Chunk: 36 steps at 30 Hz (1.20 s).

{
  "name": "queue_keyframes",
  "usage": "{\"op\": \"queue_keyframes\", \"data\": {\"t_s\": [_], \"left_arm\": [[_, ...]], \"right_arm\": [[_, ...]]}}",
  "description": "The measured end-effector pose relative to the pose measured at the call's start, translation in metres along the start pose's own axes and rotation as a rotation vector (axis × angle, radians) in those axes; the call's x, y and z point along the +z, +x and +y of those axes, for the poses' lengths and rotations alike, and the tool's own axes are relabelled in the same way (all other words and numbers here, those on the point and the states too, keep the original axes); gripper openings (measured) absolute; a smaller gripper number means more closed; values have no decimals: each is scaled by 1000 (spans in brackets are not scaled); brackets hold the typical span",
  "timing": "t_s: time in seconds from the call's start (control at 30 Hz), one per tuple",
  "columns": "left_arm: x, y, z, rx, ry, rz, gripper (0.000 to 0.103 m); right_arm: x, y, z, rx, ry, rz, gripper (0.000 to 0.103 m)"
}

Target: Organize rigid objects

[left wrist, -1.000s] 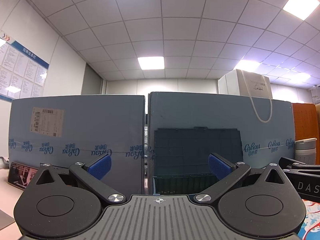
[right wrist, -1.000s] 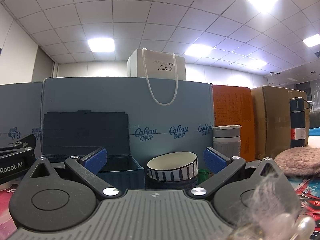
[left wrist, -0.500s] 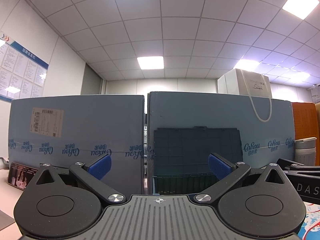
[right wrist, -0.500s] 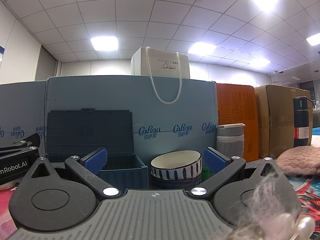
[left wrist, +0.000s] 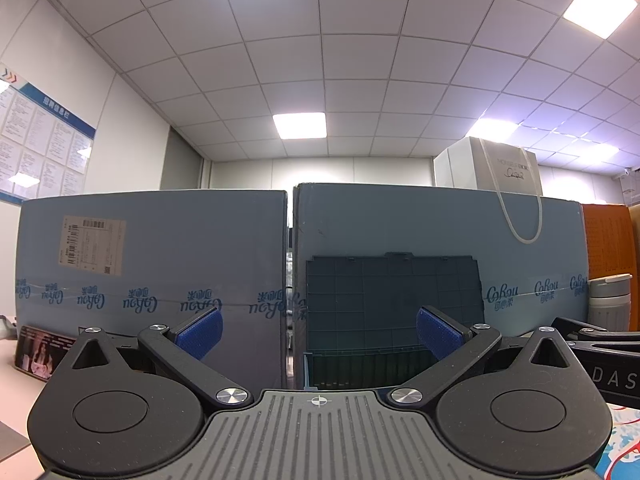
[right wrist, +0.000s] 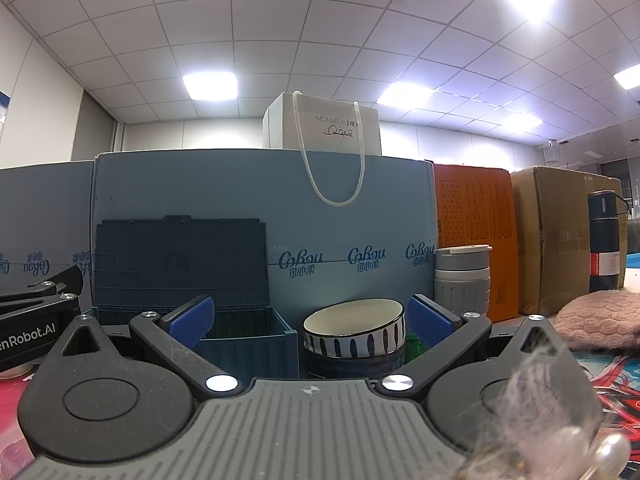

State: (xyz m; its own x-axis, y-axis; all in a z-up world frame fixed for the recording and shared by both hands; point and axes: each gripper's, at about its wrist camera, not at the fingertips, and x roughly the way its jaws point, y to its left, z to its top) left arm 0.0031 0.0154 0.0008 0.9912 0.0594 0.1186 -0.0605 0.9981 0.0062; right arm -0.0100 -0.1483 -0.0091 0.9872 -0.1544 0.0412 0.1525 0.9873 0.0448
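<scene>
A dark blue storage box (right wrist: pixel 244 340) with its lid (right wrist: pixel 180 264) raised stands ahead; it also shows in the left wrist view (left wrist: pixel 360 368). Two stacked bowls, a striped white one (right wrist: pixel 354 332) on a dark one (right wrist: pixel 352 364), stand right of the box. A grey lidded cup (right wrist: pixel 462 280) stands behind them and also shows in the left wrist view (left wrist: pixel 608 302). My right gripper (right wrist: pixel 308 322) is open and empty, in front of the box and bowls. My left gripper (left wrist: pixel 318 334) is open and empty, facing the box.
Tall blue cartons (left wrist: pixel 152 280) wall off the back, with a white paper bag (right wrist: pixel 324 128) on top. An orange box (right wrist: pixel 474 240), a brown carton (right wrist: pixel 560 236) and a dark flask (right wrist: pixel 604 240) stand at right. A pink knitted item (right wrist: pixel 600 316) lies at right. A small printed box (left wrist: pixel 40 350) lies at left.
The right wrist view has shifted slightly: the bowls and the box sit a little further right and lower. The left wrist view is nearly unchanged. Both grippers stay open.
</scene>
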Motion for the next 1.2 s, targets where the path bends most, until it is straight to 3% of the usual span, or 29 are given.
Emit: {"op": "queue_keyframes", "data": {"t_s": [1.2], "left_arm": [[-1,0,-1,-3,9,-5,103]], "right_arm": [[0,-2,-2,21,8,-4,103]]}}
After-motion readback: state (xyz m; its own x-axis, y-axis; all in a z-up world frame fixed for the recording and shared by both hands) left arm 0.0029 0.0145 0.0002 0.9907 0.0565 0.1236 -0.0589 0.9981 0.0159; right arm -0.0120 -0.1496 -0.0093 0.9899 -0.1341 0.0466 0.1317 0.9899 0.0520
